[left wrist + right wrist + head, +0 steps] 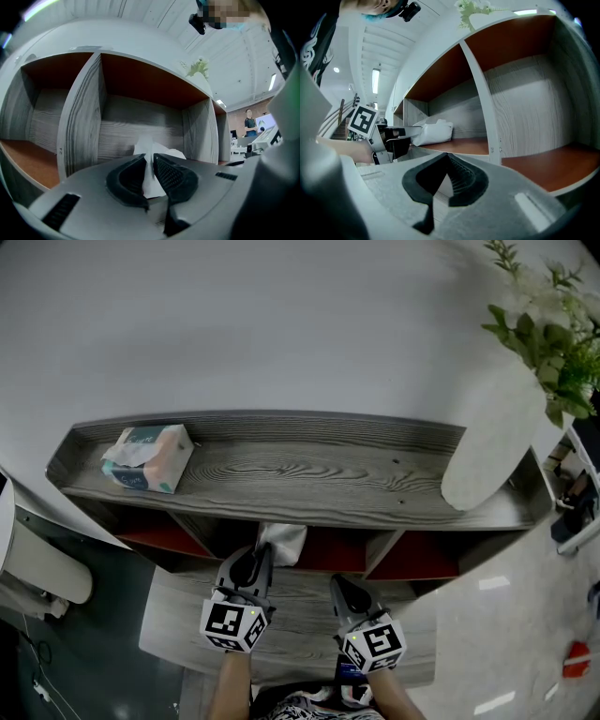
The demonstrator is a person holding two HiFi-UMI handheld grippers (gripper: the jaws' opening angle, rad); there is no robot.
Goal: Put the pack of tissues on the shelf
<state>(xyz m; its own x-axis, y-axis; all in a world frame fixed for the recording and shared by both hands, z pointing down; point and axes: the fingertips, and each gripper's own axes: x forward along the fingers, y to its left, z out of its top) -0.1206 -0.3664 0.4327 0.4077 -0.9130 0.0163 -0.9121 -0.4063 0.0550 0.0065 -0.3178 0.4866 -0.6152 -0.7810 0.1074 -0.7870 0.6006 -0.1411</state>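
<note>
The pack of tissues (pixel 284 542) is white and soft and lies at the mouth of the middle compartment of the grey wood shelf (pixel 319 474). My left gripper (pixel 253 559) is shut on the pack's near edge. In the left gripper view the white wrap (pixel 161 152) runs up between the two dark pads of the left gripper (pixel 150 157). The right gripper view shows the pack (pixel 433 132) resting on the red-brown compartment floor, with the left gripper (pixel 401 133) on it. My right gripper (pixel 345 589) hangs lower right, shut and empty (pixel 448 155).
A patterned tissue box (pixel 147 457) sits on the shelf top at the left. A white vase with green leaves (pixel 492 427) stands at the top's right end. Upright dividers (pixel 82 117) flank the middle compartment. A wooden board (pixel 300 615) lies under both grippers. A person (pixel 250 123) stands far off.
</note>
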